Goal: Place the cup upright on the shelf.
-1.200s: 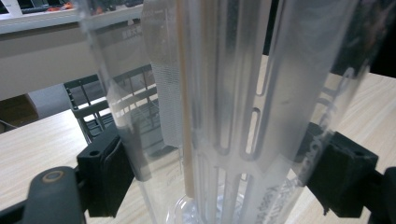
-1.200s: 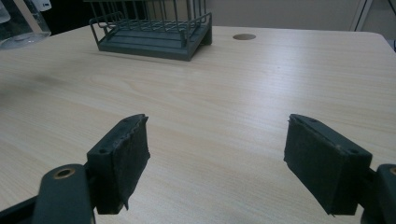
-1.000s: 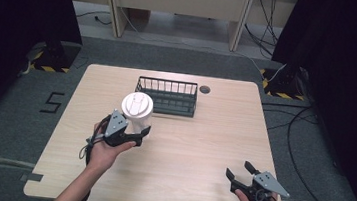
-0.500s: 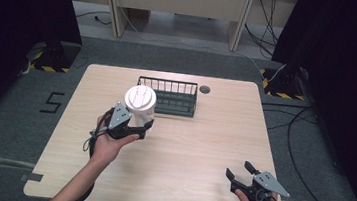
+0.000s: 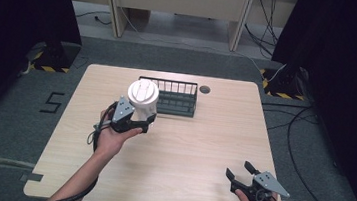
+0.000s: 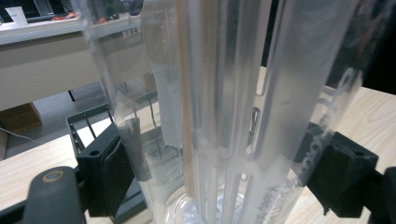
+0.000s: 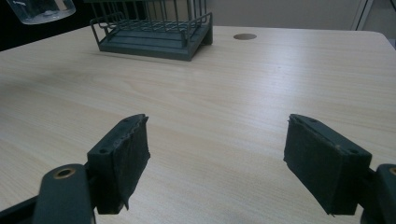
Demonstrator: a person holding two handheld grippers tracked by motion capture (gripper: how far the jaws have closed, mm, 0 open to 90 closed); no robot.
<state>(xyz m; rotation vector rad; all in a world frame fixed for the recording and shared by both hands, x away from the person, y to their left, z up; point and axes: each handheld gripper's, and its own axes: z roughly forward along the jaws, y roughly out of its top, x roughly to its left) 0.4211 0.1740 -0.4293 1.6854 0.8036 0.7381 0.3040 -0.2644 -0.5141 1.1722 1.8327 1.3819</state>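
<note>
Lab: black curtains (image 5: 341, 62), taped floor markings (image 5: 53, 101).

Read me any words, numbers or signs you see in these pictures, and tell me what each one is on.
"5": dark numeral on the grey floor left of the table.
Pale raised lettering on the clear cup held in the left gripper: too distorted to read.
Nothing else legible.
</note>
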